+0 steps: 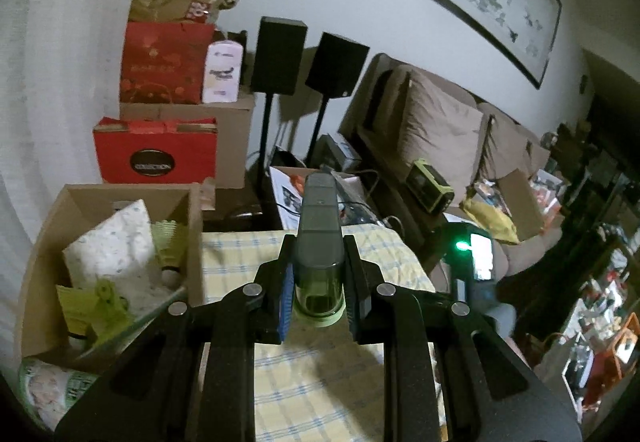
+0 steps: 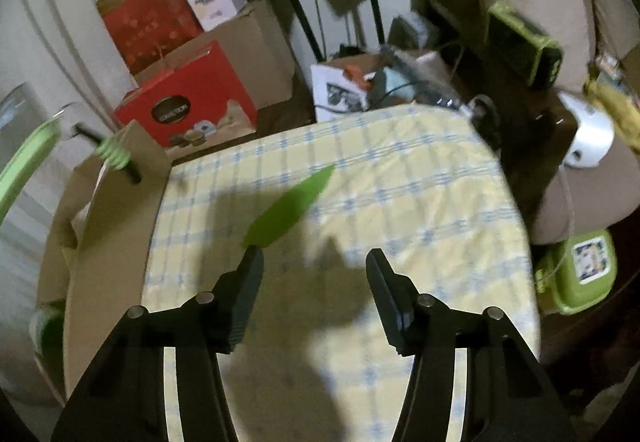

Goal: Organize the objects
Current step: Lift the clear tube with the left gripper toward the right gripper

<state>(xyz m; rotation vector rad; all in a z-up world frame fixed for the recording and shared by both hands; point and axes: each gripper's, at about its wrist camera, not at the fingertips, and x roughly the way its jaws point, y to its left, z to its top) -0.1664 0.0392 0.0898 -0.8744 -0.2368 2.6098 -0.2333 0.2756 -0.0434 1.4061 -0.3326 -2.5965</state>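
Note:
In the left wrist view my left gripper [image 1: 318, 242] is shut on a long dark grey device [image 1: 319, 226] with a clear green end, held above the yellow checked tablecloth [image 1: 320, 382]. An open cardboard box [image 1: 192, 226] at the left holds a white patterned cushion [image 1: 116, 246], shuttlecocks [image 1: 170, 242] and green items. In the right wrist view my right gripper [image 2: 316, 254] is open over the cloth [image 2: 400, 181] with nothing between its fingers. A flat green blade-shaped piece [image 2: 292, 203] lies just beyond its left fingertip [image 2: 252, 262].
Red gift boxes [image 1: 156, 153] and brown cartons are stacked behind the table, with two black speakers on stands [image 1: 278, 55]. A sofa with cushions [image 1: 440, 121] runs along the right. A green lidded container [image 2: 576, 274] sits off the table's right edge.

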